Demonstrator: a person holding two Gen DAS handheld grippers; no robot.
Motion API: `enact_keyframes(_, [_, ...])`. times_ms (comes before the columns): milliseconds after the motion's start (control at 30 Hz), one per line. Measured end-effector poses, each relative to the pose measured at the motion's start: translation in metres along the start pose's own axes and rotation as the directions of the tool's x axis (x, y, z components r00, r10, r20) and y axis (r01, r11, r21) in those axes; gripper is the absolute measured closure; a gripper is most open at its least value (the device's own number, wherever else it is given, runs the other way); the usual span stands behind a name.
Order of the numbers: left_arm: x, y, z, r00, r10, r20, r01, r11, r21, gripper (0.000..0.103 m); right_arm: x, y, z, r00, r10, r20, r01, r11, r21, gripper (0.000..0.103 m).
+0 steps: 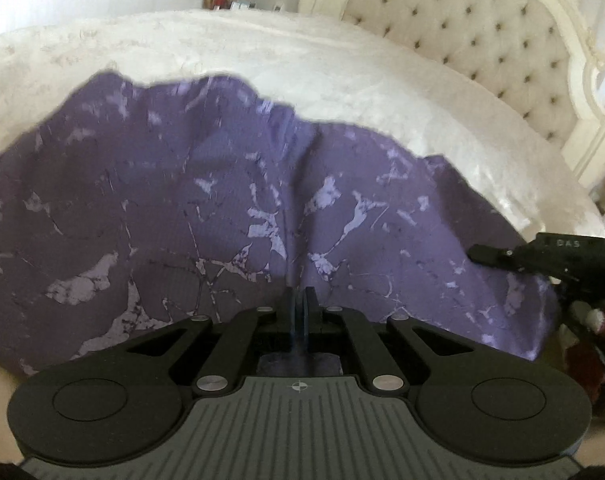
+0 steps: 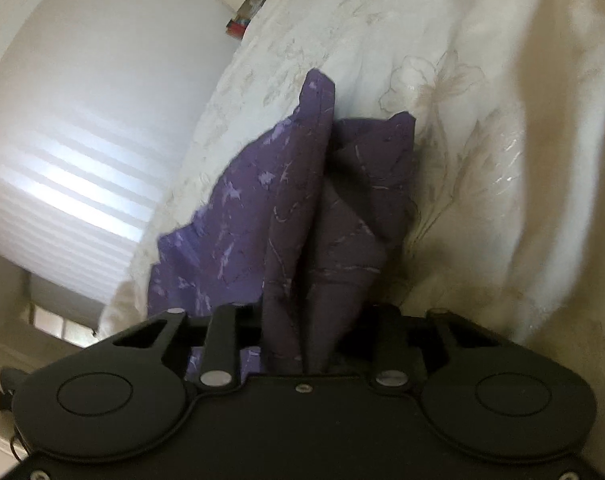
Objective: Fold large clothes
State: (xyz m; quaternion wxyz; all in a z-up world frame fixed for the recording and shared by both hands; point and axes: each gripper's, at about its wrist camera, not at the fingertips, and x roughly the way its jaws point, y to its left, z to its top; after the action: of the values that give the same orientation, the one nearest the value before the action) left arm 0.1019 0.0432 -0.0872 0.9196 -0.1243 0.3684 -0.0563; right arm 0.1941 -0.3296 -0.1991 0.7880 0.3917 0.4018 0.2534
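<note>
Lying spread across the bed (image 1: 262,64) is the purple cloth (image 1: 182,200), its far edge ragged against the white bedspread and its near part running under the left tool (image 1: 301,300). That tool is sitting with its jaws pressed together, and a narrow ridge of the cloth is rising straight up from between them, so it is most likely pinching a thin fold. The cloth is looking light, thin and very limp, creasing wherever it is drawn; it is probably sliding easily over the glossy bedspread. Hems and corners are seeming the best places to take hold of, since a pinch mid-panel is only dragging up a tent of fabric.

Further right, the right tool (image 1: 542,256) is reaching in from the edge of the left view. In its own view the right tool (image 2: 302,344) is standing part-way closed, with a bunched wad of the purple cloth (image 2: 294,208) filling the gap between its jaws. Its fingertips are being buried by the folds, so whether the pads are pressing the fabric I cannot tell. The garment's type, its sleeves or collar, and its full outline are staying hidden, and both views are being blurred.
</note>
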Motion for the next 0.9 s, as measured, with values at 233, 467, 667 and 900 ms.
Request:
enact_keyframes(233, [-0.009,0.007,-0.024,0.999,-0.037,-0.025,0.037,0.999,0.030,0.096,-0.017,0.046,0.007,0.999,-0.039,0.011,0.040,0.995,-0.090,0.070])
enact_keyframes(467, [0.003,0.028,-0.026,0.994,-0.106,-0.042,0.104,0.994,-0.036,0.096,-0.021,0.119,0.011,1.000,-0.012,-0.025,0.008,0.987,-0.159,0.070])
enact_keyframes(667, [-0.034,0.041,-0.018,1.000,-0.015,0.025,0.016,0.998,-0.054,0.096,0.006,0.192,0.009,0.997,0.029,-0.072,-0.046,0.968,-0.248,0.070])
enact_keyframes(900, [-0.096,0.096,0.002,0.963,0.179,0.204,-0.145,0.975,-0.170,0.094,0.081,0.250,-0.021,0.974,0.077,-0.211,-0.142,0.940,-0.311,0.069])
